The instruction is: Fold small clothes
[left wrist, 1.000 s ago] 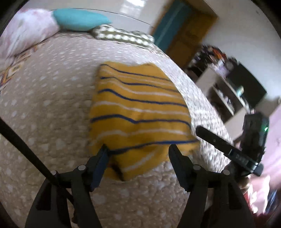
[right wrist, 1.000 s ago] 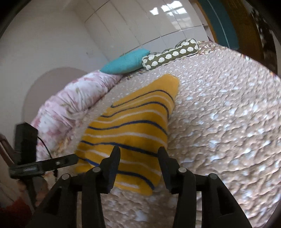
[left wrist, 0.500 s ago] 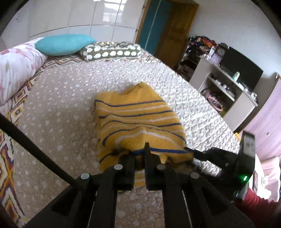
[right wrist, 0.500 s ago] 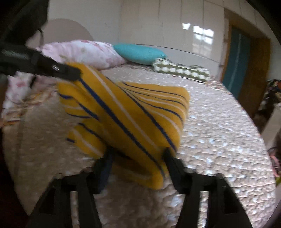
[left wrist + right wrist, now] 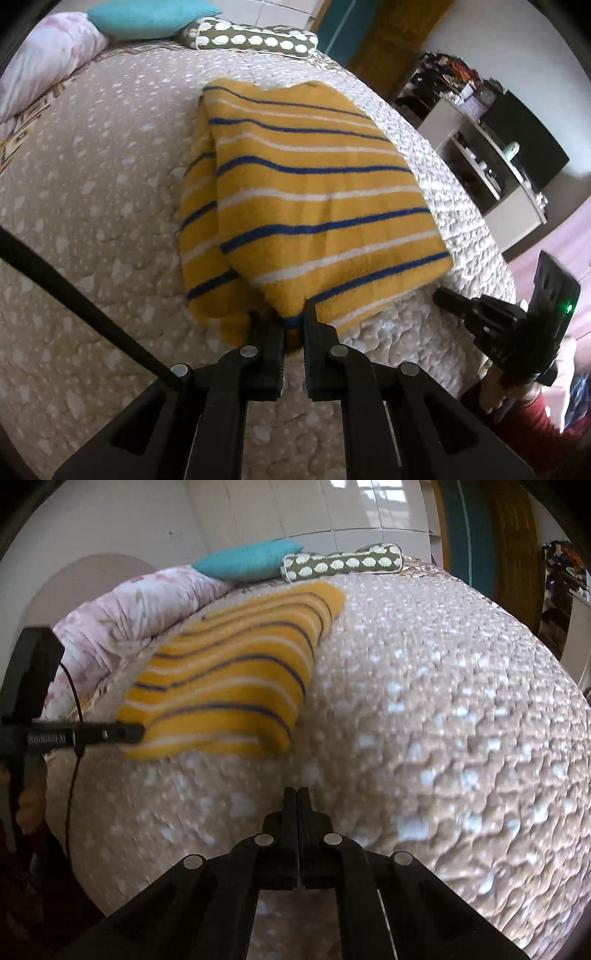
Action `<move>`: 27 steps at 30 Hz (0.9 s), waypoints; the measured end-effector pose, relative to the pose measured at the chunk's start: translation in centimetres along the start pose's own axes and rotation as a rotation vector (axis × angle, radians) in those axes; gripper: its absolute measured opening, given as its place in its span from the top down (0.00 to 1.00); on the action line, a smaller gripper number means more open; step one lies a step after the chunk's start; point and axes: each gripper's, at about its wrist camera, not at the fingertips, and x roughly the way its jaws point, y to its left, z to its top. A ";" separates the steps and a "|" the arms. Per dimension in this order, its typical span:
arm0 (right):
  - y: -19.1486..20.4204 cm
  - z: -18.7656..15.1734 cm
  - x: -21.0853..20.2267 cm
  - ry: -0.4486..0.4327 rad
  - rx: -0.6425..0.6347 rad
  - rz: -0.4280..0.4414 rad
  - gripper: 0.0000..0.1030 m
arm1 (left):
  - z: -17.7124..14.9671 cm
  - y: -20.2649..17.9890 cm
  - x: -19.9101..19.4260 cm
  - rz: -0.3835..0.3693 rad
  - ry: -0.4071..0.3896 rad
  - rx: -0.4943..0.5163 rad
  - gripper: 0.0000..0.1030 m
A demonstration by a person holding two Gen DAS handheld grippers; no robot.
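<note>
Left gripper (image 5: 293, 325) is clamped on the near hem of the yellow striped sweater (image 5: 310, 206), jaws nearly together with cloth between them. 0.5 s ago it had the same pinch with the hem bunched up; now the top layer lies flatter and spread wider over the lower layer. 1.0 s ago those jaws were wide apart, straddling the hem.

Right gripper (image 5: 297, 794) is closed with nothing between its fingers, tips over bare quilt short of the sweater's near edge. 0.5 s ago its jaws were wide apart around the lifted, draped sweater; now it is clear of the sweater, and the left wrist view shows it off the sweater's near right corner (image 5: 491, 325).

Largest to smallest, all relative to the sweater:
- Bed quilt (image 5: 92, 184), beige with white spots, is under the sweater; the sweater sits folded in two layers near the quilt's middle, lower layer showing along its left side.
- Floral comforter (image 5: 140, 609) is bundled beyond its left side.
- TV cabinet (image 5: 491, 162) stands off the bed to its right.
- Teal pillow (image 5: 147, 18) and dotted bolster (image 5: 255, 37) lie side by side beyond its far end.

No containers in view.
</note>
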 end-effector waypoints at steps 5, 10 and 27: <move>-0.6 1.0 -2.8 -0.081 -0.001 -0.025 0.98 | -0.2 -0.9 -3.9 0.144 -0.076 0.108 0.84; -0.7 4.3 -3.4 -0.131 0.035 0.022 0.98 | 1.4 -1.3 -5.3 0.183 -0.153 0.101 0.47; -1.2 6.7 1.1 -0.103 0.143 0.117 0.70 | 4.6 2.1 0.7 0.159 -0.114 -0.033 0.40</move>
